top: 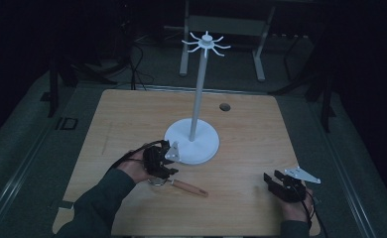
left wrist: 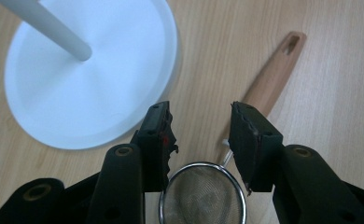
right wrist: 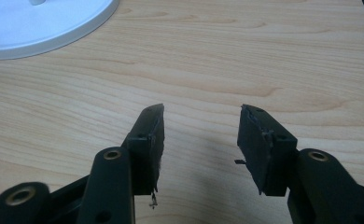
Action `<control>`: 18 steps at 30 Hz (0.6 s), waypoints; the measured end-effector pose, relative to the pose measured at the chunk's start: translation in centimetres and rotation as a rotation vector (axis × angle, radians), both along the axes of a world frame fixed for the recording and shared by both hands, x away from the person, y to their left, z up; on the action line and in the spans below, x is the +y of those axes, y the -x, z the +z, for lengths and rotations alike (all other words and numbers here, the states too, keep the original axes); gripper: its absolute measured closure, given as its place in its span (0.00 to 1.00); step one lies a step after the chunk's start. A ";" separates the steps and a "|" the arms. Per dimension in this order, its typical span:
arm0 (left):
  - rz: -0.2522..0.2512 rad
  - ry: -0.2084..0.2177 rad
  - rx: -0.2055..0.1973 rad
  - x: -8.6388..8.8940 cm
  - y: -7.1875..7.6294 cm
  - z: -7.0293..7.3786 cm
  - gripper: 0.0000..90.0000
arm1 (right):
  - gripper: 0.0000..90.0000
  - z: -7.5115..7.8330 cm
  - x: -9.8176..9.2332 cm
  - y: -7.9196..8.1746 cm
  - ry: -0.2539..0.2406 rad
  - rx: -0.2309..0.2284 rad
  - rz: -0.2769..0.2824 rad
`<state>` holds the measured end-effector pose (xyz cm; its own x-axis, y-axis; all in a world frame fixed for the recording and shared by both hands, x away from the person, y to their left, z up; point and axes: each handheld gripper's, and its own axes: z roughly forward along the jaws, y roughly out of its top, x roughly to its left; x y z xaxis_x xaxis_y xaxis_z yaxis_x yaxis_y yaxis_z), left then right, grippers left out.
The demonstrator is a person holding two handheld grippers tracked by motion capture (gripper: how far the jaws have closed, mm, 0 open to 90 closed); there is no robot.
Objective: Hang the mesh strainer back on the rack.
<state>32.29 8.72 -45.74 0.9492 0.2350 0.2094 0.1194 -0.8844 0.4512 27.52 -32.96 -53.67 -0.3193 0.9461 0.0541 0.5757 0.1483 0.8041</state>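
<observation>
Two grippers working: left gripper (top: 162, 163) is hovering over small metal mesh strainer w/ wooden handle (left wrist: 203, 198), jaws half-wide, nothing pinched. Strainer's bowl is sitting just below the jaws; handle (top: 189, 188) running toward 4 o'clock on pale wooden table (top: 132, 114), at 6 o'clock of white hook stand (top: 192, 141). Right gripper (top: 281, 186) idling well apart, jaws wide, empty.

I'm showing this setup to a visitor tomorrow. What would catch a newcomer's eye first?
The tall white stand rises from its round base at the middle of the wooden table, its top ringed with hooks. Just in front of it, the left tongs hover open over a small mesh strainer with a wooden handle, jaws either side of its neck. The right tongs wait open above bare wood near the right corner.
</observation>
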 end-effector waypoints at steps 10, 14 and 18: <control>-0.021 -0.055 0.043 -1.0 -0.2 -0.7 0.66 | 0.55 0.0 -0.1 0.0 -0.004 0.006 -0.001; -0.038 -0.090 0.059 -1.4 -0.3 -1.1 0.66 | 0.55 0.0 -0.1 0.0 -0.004 0.007 -0.003; -0.054 -0.118 0.071 -2.0 -0.1 -1.5 0.66 | 0.55 -0.1 -0.1 0.0 -0.004 0.011 -0.002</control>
<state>32.43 6.74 -47.19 0.9732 0.1608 0.1647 0.0979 -0.9368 0.3360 27.54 -33.04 -53.74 -0.3167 0.9465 0.0616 0.5852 0.1438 0.7981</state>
